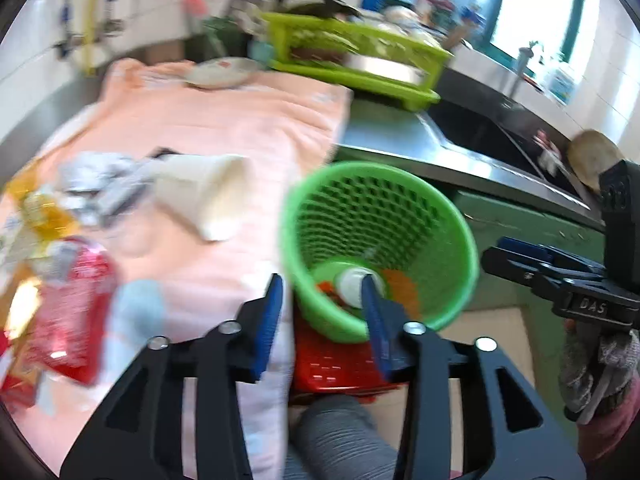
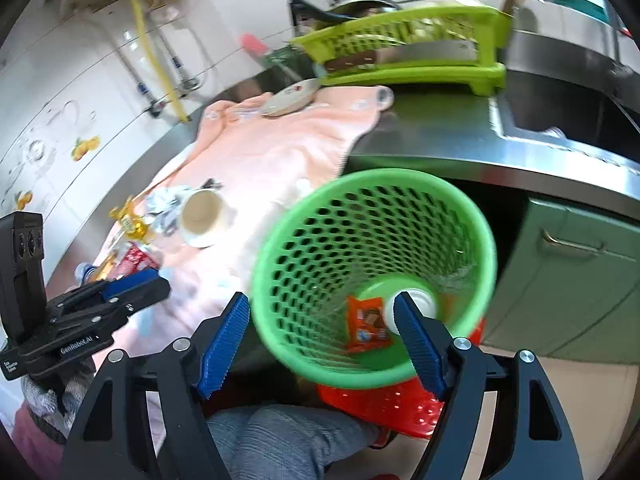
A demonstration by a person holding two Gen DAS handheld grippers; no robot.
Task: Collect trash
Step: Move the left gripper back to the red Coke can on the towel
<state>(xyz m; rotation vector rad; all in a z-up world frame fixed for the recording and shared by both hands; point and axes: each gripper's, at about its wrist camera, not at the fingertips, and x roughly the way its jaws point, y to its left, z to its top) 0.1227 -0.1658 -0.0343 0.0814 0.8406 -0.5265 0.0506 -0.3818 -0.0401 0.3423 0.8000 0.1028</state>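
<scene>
A: Start with the tongs. What do they have?

B: Nothing, either pair. The left tongs [image 1: 322, 312] stand partly open with only air between the blue pads. The right tongs [image 2: 324, 340] gape wider, also empty. Both hang above the near edge of the surface, pointing down toward the green basket [image 2: 486, 240].

A: Is the basket gripped?

B: No. Its rim shows between the right pads, but they do not press on it. It sits on a red stool [image 2: 384, 404] just off the near edge, tipped toward the cameras.

A: What is already in it?

B: An orange snack packet [image 2: 366, 322] and a white capped thing beside it, probably a small bottle; the blur keeps me from being sure.

A: And what is left outside?

B: A heap on the pink towel [image 1: 240, 120] to the left: a paper cup [image 1: 208, 196] on its side, crumpled foil [image 1: 96, 180] touching it, a yellow wrapper [image 1: 40, 208] farther left, and a red pouch [image 1: 72, 304] nearest.

A: So which step is this?

B: I judge it a gap between drops: some trash binned, both tongs free, the heap waiting.

A: The next move?

B: Swing the left tongs over to the heap, open wide enough to straddle one piece, close gently, since the cup would crush, then carry it right to the basket.
</scene>
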